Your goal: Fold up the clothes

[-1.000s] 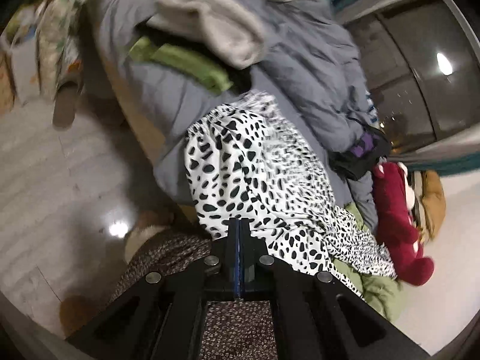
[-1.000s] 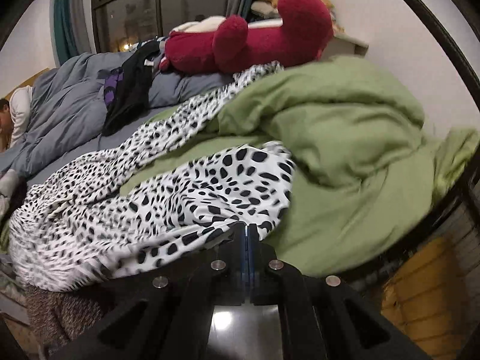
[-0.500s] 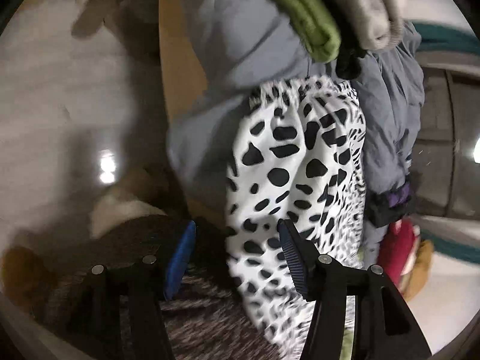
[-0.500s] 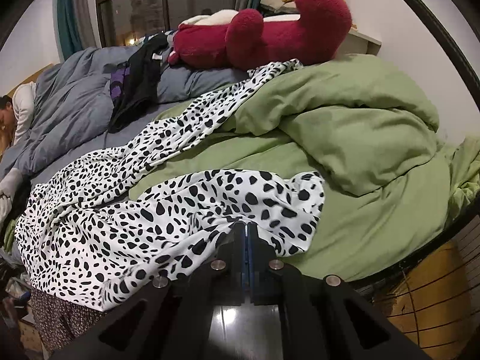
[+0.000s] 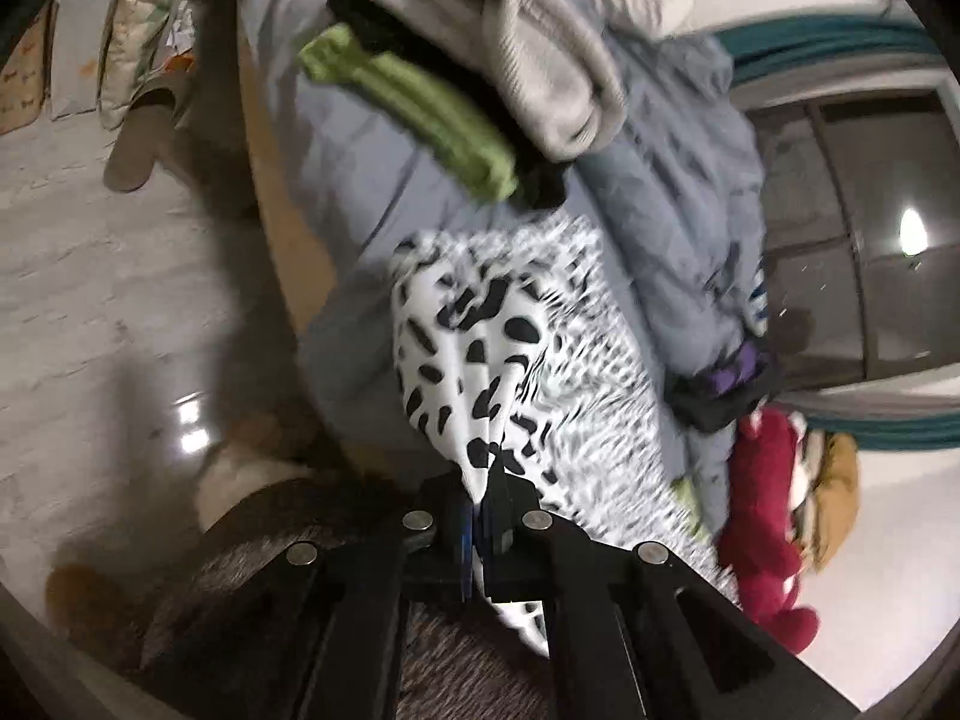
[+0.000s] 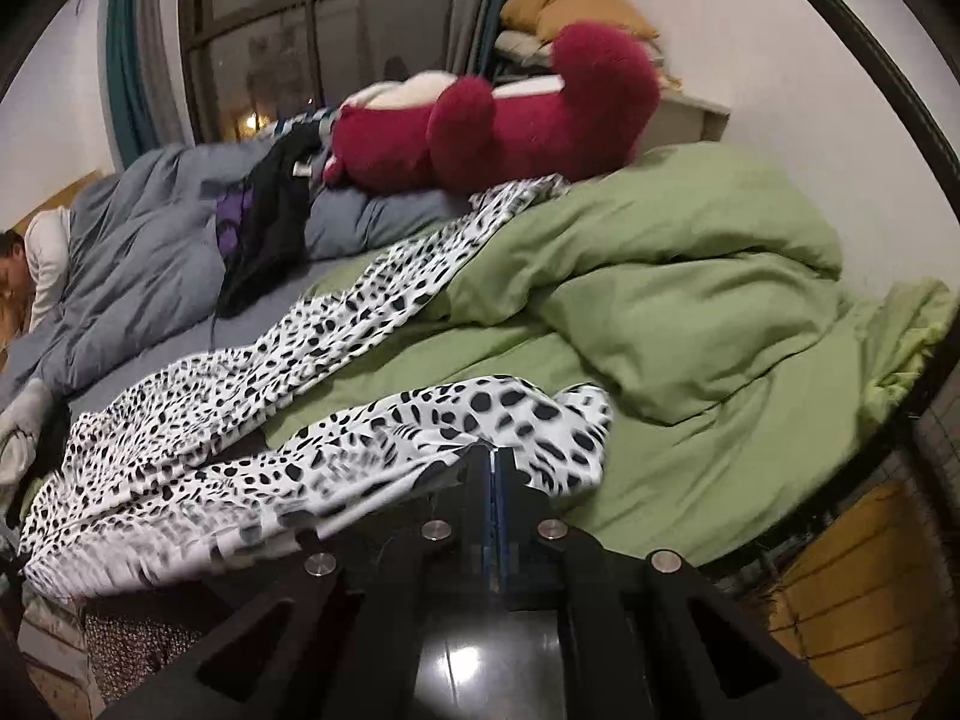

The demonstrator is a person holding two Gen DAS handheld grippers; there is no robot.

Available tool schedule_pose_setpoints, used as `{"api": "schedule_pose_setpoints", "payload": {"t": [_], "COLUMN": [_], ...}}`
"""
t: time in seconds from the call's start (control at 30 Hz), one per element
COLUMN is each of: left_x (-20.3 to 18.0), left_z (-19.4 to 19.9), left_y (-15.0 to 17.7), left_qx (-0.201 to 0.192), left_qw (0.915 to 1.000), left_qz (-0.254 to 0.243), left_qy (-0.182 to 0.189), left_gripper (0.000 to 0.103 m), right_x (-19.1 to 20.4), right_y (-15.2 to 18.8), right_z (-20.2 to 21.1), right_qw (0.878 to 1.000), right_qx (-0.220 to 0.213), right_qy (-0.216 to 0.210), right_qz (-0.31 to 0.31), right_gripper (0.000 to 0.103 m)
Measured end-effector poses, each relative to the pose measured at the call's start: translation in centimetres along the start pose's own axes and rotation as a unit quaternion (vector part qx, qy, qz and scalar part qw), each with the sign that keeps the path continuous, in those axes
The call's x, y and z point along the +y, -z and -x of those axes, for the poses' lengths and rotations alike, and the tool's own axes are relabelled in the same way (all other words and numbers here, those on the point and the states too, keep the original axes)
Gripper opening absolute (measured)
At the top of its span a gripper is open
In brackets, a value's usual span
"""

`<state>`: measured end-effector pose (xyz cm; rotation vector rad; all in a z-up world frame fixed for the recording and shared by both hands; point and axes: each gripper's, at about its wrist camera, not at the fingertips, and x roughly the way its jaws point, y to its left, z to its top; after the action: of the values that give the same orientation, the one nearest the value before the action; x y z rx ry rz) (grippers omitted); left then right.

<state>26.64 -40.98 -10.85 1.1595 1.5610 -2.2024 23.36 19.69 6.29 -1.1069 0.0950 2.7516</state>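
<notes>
A white garment with black spots point(image 5: 516, 348) lies along the near edge of the bed; it also shows in the right wrist view point(image 6: 252, 420). My left gripper point(image 5: 483, 510) is shut on one end of it, and the cloth rises from the jaws in a bunched fold. My right gripper point(image 6: 495, 468) is shut on the other end, which lies on the green duvet point(image 6: 690, 312). The cloth stretches between the two grippers.
Folded clothes, grey and green point(image 5: 468, 78), are stacked on the grey duvet point(image 5: 660, 180). A red plush toy point(image 6: 498, 126) and a black-and-purple garment point(image 6: 264, 222) lie farther back. A person point(image 6: 30, 258) lies at the far left. The floor point(image 5: 90, 276) holds slippers.
My left gripper was shut a second ago, opened around the spotted cloth's edge, and is now shut on it. The right gripper stayed shut on the cloth, which has bunched near it.
</notes>
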Motion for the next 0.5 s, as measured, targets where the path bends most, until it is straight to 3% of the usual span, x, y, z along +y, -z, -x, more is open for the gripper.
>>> {"api": "schedule_pose_setpoints", "payload": {"t": [0.17,0.33,0.37,0.4,0.47,0.5], "left_x": [0.8,0.5,0.5,0.8,1.9,2.5], "left_z": [-1.5,-2.2,-2.3,-2.5,-2.6,-2.5], "left_y": [0.6,0.6,0.5,0.3,0.4,0.5], "left_qx": [0.039,0.06,0.063,0.058,0.039,0.026], "left_qw": [0.9987,0.9971,0.9969,0.9975,0.9982,0.9983], "left_qz": [0.006,0.002,0.005,0.017,0.043,0.051], "left_qy": [-0.034,-0.047,-0.047,-0.036,-0.014,-0.006], "left_gripper": [0.001,0.004,0.013,0.033,0.063,0.064], "right_x": [-0.7,-0.4,-0.1,0.3,0.6,0.8], "right_y": [1.9,1.6,1.5,1.3,1.2,1.2], "right_z": [0.8,0.3,0.2,0.1,-0.1,-0.2], "right_qw": [1.0,1.0,1.0,1.0,1.0,1.0], "right_qx": [0.016,0.014,0.012,0.011,0.012,0.013], "right_qy": [0.005,-0.001,-0.002,-0.003,-0.004,-0.004], "right_qz": [0.004,-0.001,0.005,0.01,0.013,0.013], "right_gripper": [0.002,0.002,0.002,0.002,0.002,0.002]}}
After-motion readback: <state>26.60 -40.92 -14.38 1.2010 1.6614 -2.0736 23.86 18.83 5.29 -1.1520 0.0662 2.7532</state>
